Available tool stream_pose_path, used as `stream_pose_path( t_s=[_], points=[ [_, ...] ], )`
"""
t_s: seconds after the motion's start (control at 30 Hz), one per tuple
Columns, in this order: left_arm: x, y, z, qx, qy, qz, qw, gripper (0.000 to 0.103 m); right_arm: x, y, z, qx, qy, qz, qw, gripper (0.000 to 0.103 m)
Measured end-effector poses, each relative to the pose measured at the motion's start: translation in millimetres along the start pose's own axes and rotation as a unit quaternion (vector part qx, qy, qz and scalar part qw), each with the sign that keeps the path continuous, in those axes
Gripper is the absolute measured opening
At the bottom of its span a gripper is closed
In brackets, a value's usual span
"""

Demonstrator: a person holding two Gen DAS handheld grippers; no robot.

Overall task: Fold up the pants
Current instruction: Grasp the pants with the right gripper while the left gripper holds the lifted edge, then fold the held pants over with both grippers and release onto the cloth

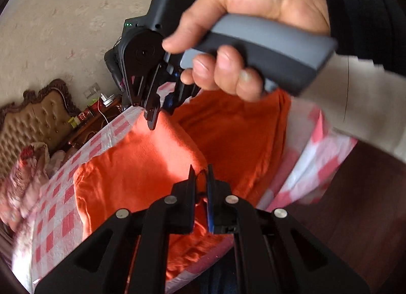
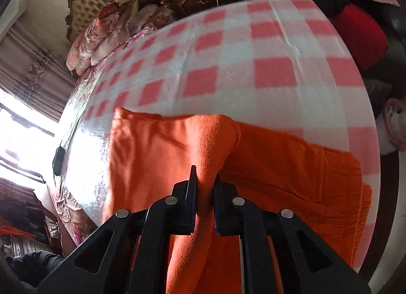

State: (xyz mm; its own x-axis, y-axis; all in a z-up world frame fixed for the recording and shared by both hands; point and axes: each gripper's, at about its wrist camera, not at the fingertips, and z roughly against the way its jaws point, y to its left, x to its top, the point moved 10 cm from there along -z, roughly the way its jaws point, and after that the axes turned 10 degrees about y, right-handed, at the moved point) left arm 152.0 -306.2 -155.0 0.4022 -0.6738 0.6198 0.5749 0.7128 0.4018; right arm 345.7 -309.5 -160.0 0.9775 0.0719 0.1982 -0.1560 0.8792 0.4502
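The orange pants (image 1: 132, 167) lie on a pink-and-white checked table (image 1: 58, 197). My left gripper (image 1: 201, 174) is shut on the near edge of the pants and lifts it. My right gripper (image 1: 152, 119), held by a hand (image 1: 241, 27), is shut on the far edge of the same raised fold. In the right wrist view my right gripper (image 2: 205, 179) pinches a ridge of the orange pants (image 2: 291, 167), which drape over the lower part of the table (image 2: 253, 53).
A bed with a tufted headboard (image 1: 33, 116) and floral bedding (image 2: 106, 32) stands beyond the table. A wooden nightstand (image 1: 94, 116) with small items is by the wall. A bright window (image 2: 15, 126) is at left. Dark floor (image 1: 355, 205) lies right of the table.
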Motion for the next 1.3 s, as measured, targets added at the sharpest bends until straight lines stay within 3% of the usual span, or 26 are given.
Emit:
stream_pose_path(
  t_s=[0.1,0.13,0.23,0.43,0.7,0.83,0.93,0.97,1.0,1.03,1.13,1.17,1.23,1.3],
  points=[
    [2.6,-7.1,-7.4,0.02,0.0,-0.021,0.9996,0.007,-0.2,-2.0,-3.3,0.014,-0.008,0.013,1.0,0.02],
    [4.9,-6.5,-6.1,0.027,-0.001,-0.025,0.9993,0.007,0.6,-1.6,-3.3,0.012,-0.008,0.018,1.0,0.01],
    [27.7,-1.1,8.0,0.05,-0.017,-0.04,0.9978,0.007,6.1,7.2,15.9,0.028,-0.02,0.034,0.999,0.006],
    [67.2,-17.9,16.4,0.038,-0.021,-0.056,0.9975,0.007,8.8,-3.5,66.1,0.031,-0.049,0.043,0.997,0.005],
    [79.1,-64.1,-8.8,0.021,0.004,-0.088,0.9959,0.007,-4.7,-61.0,63.6,0.02,-0.045,0.006,0.999,0.005],
    [80.1,-73.3,-28.6,0.018,0.017,-0.088,0.9958,0.007,-3.5,-79.2,55.1,-0.019,-0.05,0.015,0.998,0.006],
    [84.3,-82.7,-35.9,-0.02,0.017,-0.077,0.9967,0.026,-4.2,-90.3,46.3,-0.076,-0.058,0.026,0.995,0.011],
    [85.0,-83.0,-32.2,-0.039,0.013,-0.072,0.9966,0.04,-4.3,-88.4,49.4,-0.08,-0.074,0.032,0.994,0.011],
    [85.7,-80.8,-23.8,-0.057,-0.001,-0.067,0.9961,0.054,-5.1,-85.8,53.5,-0.083,-0.085,0.033,0.992,0.02],
    [84.8,-75.5,-14.3,-0.07,-0.013,-0.061,0.9956,0.057,-5.5,-85.5,66.3,-0.092,-0.113,0.031,0.989,0.028],
    [72.0,-45.9,9.2,-0.115,-0.015,-0.022,0.993,0.063,-13.7,-94.2,100.0,-0.108,-0.163,0.006,0.981,0.03],
    [62.7,-22.9,13.8,-0.137,-0.004,0.017,0.9904,0.063,-18.5,-98.0,105.5,-0.115,-0.166,-0.002,0.979,0.033],
    [36.6,40.5,13.3,-0.165,0.023,0.128,0.9777,0.063,-37.2,-106.2,109.5,-0.136,-0.158,-0.025,0.978,0.053],
    [6.4,98.2,6.2,-0.151,0.047,0.222,0.962,0.061,-54.9,-110.7,100.6,-0.137,-0.14,-0.042,0.98,0.055]
  ],
)
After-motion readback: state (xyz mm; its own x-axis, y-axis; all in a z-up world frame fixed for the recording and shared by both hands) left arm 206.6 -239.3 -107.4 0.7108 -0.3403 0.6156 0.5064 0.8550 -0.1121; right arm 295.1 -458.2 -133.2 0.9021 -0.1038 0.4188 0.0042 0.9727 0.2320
